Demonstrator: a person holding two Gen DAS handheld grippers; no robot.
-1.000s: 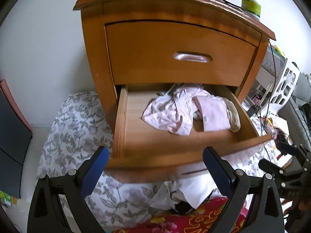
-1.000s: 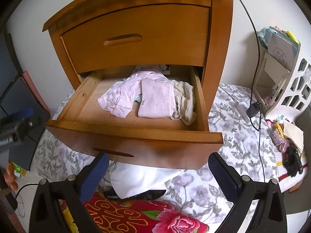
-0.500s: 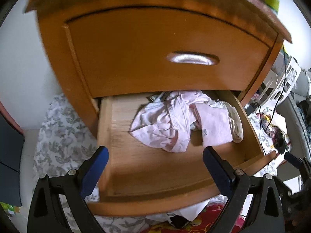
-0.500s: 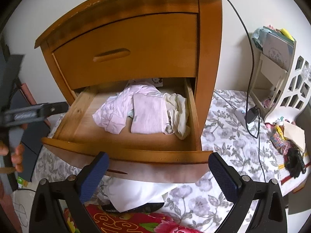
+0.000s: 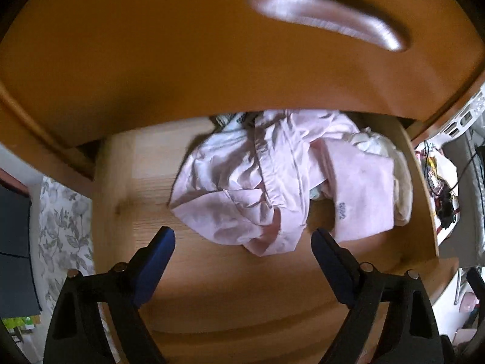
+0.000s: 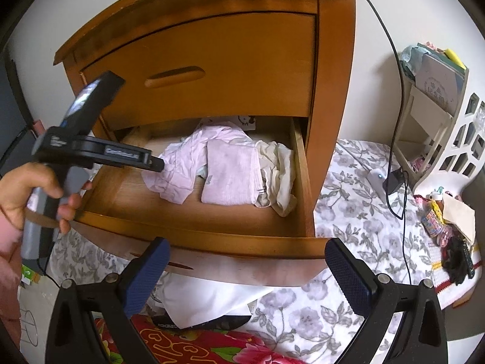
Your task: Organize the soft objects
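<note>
A wooden nightstand's lower drawer stands pulled out. Inside lie a crumpled pink garment, a folded pink cloth and a cream cloth at the right side. My left gripper is open, inside the drawer, its fingertips on either side of the crumpled pink garment's near edge. In the right wrist view its tip sits at the garment's left edge. My right gripper is open and empty, in front of the drawer's front panel.
The closed upper drawer hangs over the back of the open one. A floral sheet covers the surface below, with a white cloth and a red flowered fabric. A white shelf, cables and small items stand at right.
My left gripper has moved forward and down into the open drawer, up to the crumpled pink garment. My right gripper has edged slightly closer to the drawer front.
</note>
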